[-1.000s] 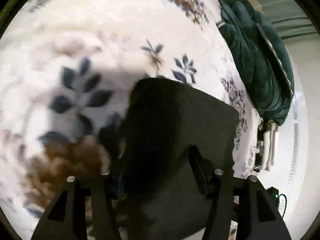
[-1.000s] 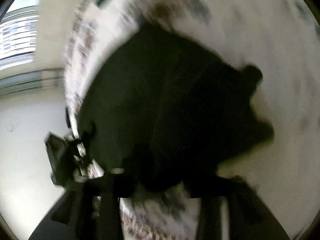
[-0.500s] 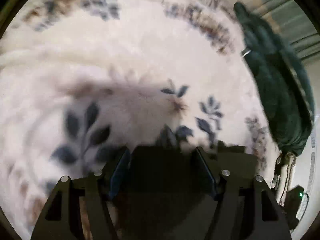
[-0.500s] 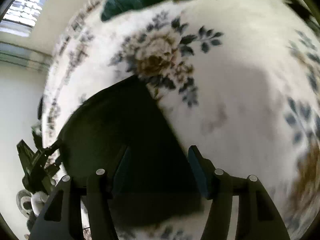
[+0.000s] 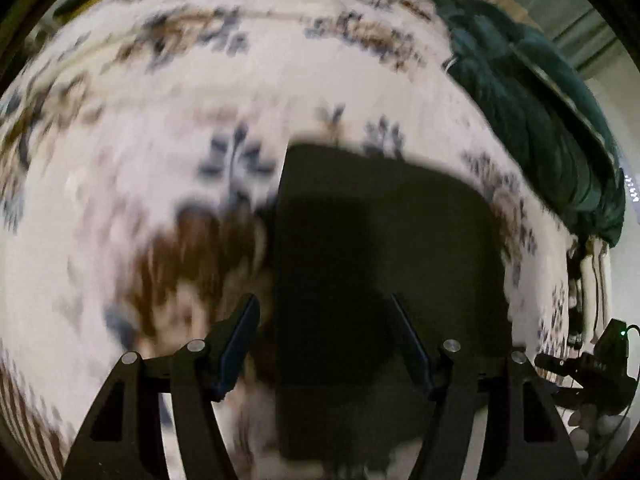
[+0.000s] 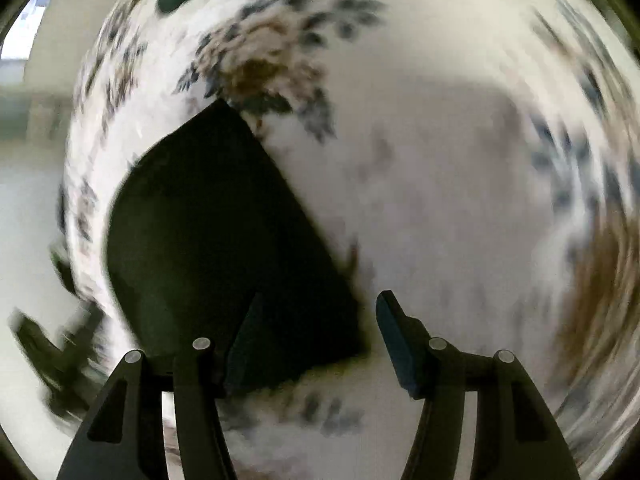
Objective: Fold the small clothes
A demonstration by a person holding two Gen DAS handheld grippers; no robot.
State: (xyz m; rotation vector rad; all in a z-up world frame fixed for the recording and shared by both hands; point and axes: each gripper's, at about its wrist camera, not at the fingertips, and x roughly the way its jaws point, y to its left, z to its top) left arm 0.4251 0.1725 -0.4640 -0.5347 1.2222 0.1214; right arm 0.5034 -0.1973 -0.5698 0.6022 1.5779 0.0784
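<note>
Left wrist view: my left gripper (image 5: 324, 320) is spread wide, holding nothing; the dark garment (image 5: 384, 264) lies flat on the floral blanket (image 5: 160, 128), straight ahead of and between my fingers; looks like a fold just laid, so next is re-gripping an edge; green bundle (image 5: 540, 120) far right, well apart, not blocking. Right wrist view: my right gripper (image 6: 316, 320) also released and empty; dark garment (image 6: 224, 240) ahead-left, its corner between my fingers; blur hides any wrinkles.
</note>
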